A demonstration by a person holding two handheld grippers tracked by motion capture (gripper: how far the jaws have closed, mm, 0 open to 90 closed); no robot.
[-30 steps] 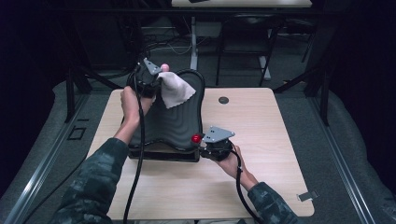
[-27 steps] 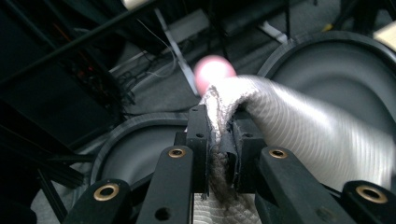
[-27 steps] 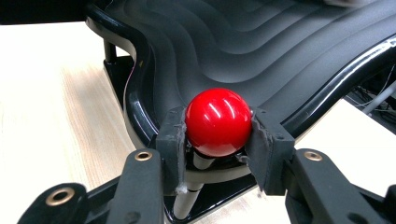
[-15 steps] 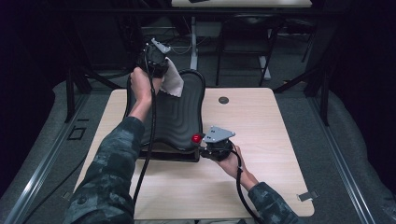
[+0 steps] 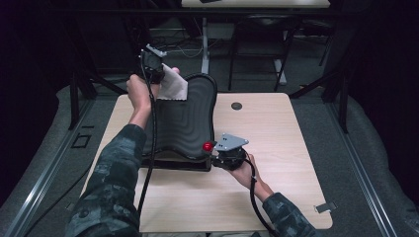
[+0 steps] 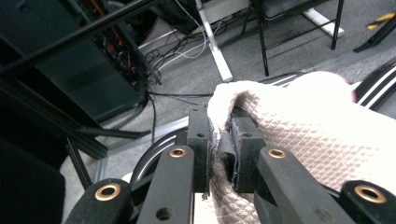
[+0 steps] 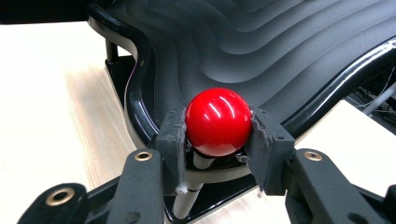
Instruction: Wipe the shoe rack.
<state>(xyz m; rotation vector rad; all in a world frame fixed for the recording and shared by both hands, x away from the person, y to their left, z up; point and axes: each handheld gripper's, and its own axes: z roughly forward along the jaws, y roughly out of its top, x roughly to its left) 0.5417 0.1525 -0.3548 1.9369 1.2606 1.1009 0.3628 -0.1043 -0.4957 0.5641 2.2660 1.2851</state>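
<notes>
A black ribbed seat-shaped pad (image 5: 188,118) on a black base lies on the wooden table (image 5: 276,133). My left gripper (image 5: 160,73) is held at the pad's far left corner, shut on a white waffle-weave cloth (image 5: 174,85) that hangs from its jaws; the left gripper view has the cloth (image 6: 299,135) pinched between the two black pads. My right gripper (image 5: 213,154) sits at the pad's near right corner, shut on a red ball knob (image 5: 208,146). In the right gripper view the red knob (image 7: 218,121) sits on a pale stem between both pads.
A small round grommet (image 5: 236,105) sits in the table's far middle. A metal clip (image 5: 325,207) lies at the near right corner. Dark frame legs, cables and a white post (image 5: 204,49) stand on the grey floor beyond the table.
My left hand has carried the cloth from over the pad's far middle toward its far left corner. The right hand and the red knob have stayed put.
</notes>
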